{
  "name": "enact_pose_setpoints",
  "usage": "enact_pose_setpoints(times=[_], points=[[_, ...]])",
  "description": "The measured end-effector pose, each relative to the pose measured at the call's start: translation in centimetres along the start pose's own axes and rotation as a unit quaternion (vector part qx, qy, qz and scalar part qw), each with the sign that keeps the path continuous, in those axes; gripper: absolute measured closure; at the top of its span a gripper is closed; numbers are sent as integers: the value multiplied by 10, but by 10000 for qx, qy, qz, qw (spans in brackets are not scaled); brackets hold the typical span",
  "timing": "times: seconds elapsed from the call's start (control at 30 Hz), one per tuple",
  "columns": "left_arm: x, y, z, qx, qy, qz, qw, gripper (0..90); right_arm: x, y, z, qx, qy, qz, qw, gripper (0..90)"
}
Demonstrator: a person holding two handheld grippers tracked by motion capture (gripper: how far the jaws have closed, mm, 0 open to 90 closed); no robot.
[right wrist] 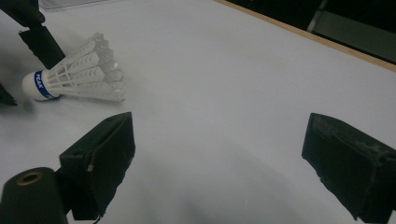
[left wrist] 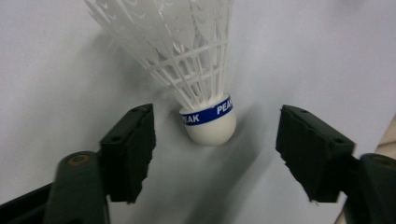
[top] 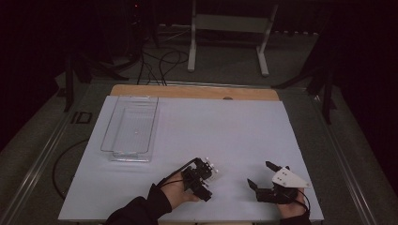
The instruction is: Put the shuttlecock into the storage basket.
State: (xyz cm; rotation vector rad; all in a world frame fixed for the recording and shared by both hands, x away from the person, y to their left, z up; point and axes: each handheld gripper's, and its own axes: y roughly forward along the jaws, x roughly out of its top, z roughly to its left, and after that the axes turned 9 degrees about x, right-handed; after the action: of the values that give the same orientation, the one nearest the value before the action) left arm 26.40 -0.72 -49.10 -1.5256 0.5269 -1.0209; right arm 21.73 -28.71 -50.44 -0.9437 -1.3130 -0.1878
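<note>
A white plastic shuttlecock (left wrist: 208,126) with a blue band lies on its side on the white table cover (top: 225,131). Its cork tip points toward my left gripper (left wrist: 217,144). The jaws stand on either side of the cork with a gap on both sides and no pad touching it. In the high view the left gripper (top: 206,168) is at the front centre with the shuttlecock (top: 214,171) at its tips. My right gripper (top: 259,173) rests near the front right, open and empty. In the right gripper view (right wrist: 219,158) the shuttlecock (right wrist: 74,77) lies off to the upper left.
A clear plastic tray (top: 152,126) sits at the table's left, beyond the left gripper. A wooden strip (top: 195,91) borders the far edge. Dark floor, cables and a white stand (top: 227,23) lie behind the table.
</note>
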Motion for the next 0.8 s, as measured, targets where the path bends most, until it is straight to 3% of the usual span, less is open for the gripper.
enact_pose_setpoints(times=[0.33,0.57,0.8], points=[[3,2,2,-190,33,65,9998,495,0,1,0,-10,-52,56,10000,120],[3,1,5,-115,30,-2,9999,626,0,1,0,-16,-35,41,10000,123],[4,2,4,-107,130,34,9999,655,0,1,0,-21,-47,42,10000,122]])
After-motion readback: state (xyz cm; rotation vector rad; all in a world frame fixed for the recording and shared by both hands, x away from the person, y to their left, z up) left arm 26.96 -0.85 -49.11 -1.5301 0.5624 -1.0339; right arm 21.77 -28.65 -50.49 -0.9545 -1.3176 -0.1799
